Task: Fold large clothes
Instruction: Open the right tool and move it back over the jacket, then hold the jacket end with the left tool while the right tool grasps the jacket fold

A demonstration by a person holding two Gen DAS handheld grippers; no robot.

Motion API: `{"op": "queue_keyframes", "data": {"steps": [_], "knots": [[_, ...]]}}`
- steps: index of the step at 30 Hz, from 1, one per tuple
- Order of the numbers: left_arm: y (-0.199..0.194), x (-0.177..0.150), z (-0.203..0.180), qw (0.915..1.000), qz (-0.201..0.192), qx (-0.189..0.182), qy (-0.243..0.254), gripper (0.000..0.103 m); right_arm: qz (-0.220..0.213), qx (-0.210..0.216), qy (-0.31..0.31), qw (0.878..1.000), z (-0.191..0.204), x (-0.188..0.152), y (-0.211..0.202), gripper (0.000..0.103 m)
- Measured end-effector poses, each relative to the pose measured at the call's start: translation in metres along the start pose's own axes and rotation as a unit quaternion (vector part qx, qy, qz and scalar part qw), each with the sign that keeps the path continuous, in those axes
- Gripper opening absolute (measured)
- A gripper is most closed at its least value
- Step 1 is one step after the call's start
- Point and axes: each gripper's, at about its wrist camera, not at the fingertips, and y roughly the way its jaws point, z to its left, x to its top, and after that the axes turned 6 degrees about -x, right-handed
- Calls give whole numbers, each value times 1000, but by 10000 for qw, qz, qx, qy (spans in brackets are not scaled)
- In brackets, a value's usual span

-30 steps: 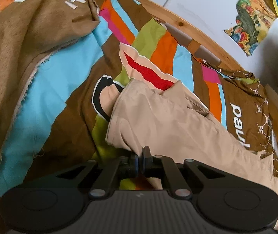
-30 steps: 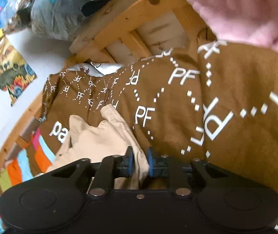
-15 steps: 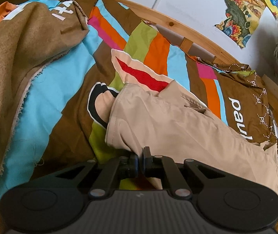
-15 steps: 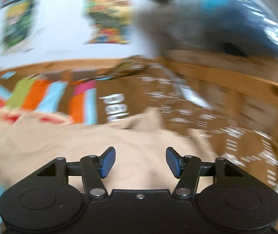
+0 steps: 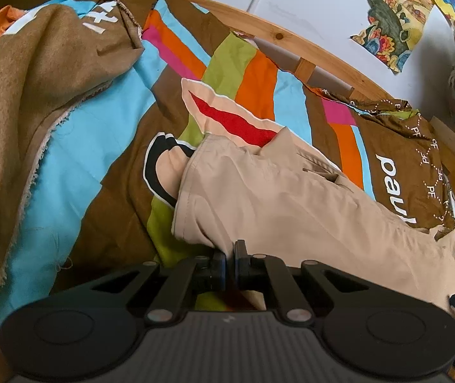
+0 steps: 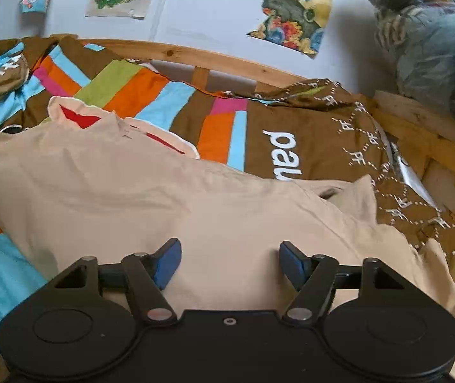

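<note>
Trousers look soft and floppy; left gripper pinches 1 edge, right gripper has just opened wide, empty, so grab an edge.

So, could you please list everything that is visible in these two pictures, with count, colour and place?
garment: one, beige, spread on the cover
cover: one, brown with bright stripes, over the bed
blanket: one, tan, bunched at far left
bed frame: one, light wood, behind and right of the cover
posters: several, multicoloured, on the wall
wrapped bundle: one, grey-blue, far right
left gripper: fingers shut on the garment's edge
right gripper: fingers just opened, nothing pinched, above the garment
</note>
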Motion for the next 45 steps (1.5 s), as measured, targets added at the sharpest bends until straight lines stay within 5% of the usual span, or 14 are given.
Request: {"op": "queue_keyframes", "data": {"steps": [6,11,16,21,25,28,36,39,45], "knots": [[-12,4,-9,9990,-281,-196,275,2,150,4,-74,9999,4,-9,5,73],[-32,24,-47,9923,-628,-775,730,0,-54,-23,-73,10000,6,-10,5,73],[-44,48,-120,9710,-708,-1606,1626,0,241,293,416,9984,-6,-16,17,73],[-35,53,-217,9339,-332,-2330,2692,0,477,825,1441,9850,-34,-20,25,74],[-24,38,-274,8969,81,-2879,3356,0,625,1239,2958,9451,-77,-19,26,64],[-17,8,-299,8726,282,-3091,3772,0,639,1360,4407,8850,-124,-27,18,55],[2,-60,-309,8397,901,-3246,4259,0,-50,2198,6354,7402,-225,-70,-14,53],[8,-70,-308,8356,1024,-3232,4322,0,-59,2200,6572,7209,-236,-80,-11,55],[18,-84,-301,8349,1194,-3120,4375,0,-50,2089,6744,7082,-243,-87,-4,55]]}}
